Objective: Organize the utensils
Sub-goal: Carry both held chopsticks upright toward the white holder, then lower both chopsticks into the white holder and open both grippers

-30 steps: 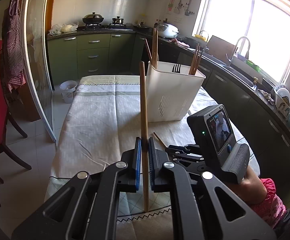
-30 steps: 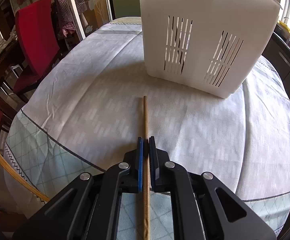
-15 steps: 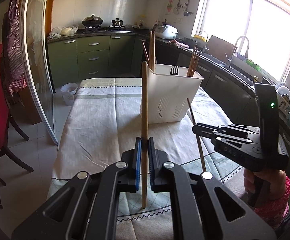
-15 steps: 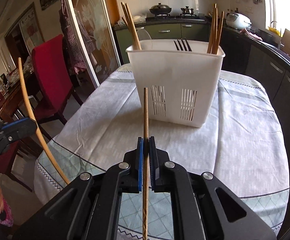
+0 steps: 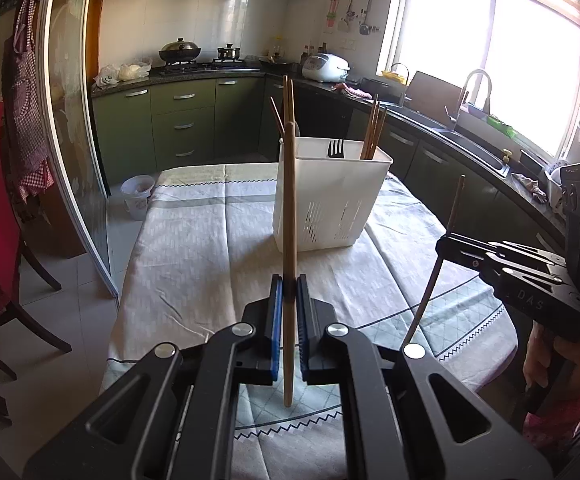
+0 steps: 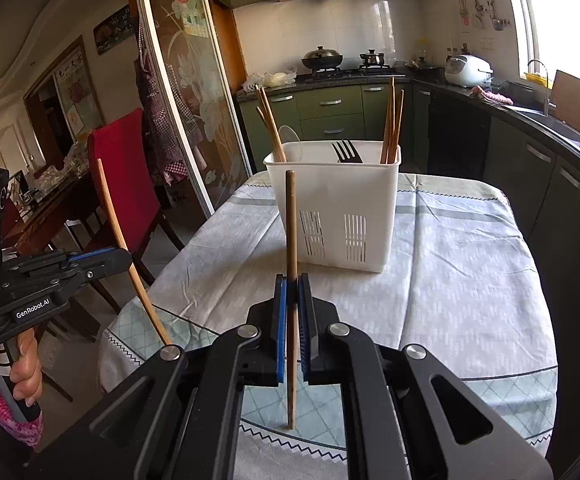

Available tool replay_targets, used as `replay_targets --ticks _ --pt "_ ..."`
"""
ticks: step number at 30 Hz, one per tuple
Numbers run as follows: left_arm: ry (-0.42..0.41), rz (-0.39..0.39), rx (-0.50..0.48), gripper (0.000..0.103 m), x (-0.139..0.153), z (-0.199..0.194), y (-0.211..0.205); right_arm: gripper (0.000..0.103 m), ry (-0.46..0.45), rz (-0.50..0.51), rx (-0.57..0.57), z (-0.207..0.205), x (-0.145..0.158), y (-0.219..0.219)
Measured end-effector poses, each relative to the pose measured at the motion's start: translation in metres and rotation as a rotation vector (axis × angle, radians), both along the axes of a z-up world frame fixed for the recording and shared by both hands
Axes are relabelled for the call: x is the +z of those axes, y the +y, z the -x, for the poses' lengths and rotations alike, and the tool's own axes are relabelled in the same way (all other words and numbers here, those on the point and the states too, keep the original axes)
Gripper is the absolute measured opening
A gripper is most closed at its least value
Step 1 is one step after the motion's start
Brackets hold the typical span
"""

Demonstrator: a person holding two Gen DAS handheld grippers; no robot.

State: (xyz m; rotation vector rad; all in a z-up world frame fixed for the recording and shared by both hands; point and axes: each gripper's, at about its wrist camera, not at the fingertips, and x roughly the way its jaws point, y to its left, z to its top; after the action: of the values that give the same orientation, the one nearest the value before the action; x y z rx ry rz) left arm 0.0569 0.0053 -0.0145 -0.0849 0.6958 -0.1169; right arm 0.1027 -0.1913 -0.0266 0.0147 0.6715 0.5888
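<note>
A white slotted utensil holder (image 5: 330, 196) (image 6: 342, 208) stands on the clothed table. It holds several wooden chopsticks at its left and right ends and a black fork (image 5: 336, 148) (image 6: 348, 152). My left gripper (image 5: 288, 284) is shut on a light wooden chopstick (image 5: 288, 216), held upright above the table, near side of the holder. My right gripper (image 6: 293, 284) is shut on a darker chopstick (image 6: 291, 224), also upright. Each gripper shows in the other's view, the left one (image 6: 125, 256) and the right one (image 5: 440, 246), both raised off the table.
The table (image 5: 209, 248) has a pale cloth and a patterned front edge. A red chair (image 6: 121, 176) and a glass sliding door (image 5: 73, 140) stand to the left. Green kitchen cabinets, a stove and a sink counter (image 5: 470, 140) run behind and right.
Both grippers have lifted and pulled back from the holder with their chopsticks. The right gripper took its chopstick off the cloth and raised it upright.
</note>
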Motion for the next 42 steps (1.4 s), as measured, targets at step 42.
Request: replay_targets --ticks 42 --pt "-0.262 -0.076 0.027 0.007 0.079 -0.182 -0.064 0.006 -0.174 -0.14 -0.038 -0.041 0.086 -0.068"
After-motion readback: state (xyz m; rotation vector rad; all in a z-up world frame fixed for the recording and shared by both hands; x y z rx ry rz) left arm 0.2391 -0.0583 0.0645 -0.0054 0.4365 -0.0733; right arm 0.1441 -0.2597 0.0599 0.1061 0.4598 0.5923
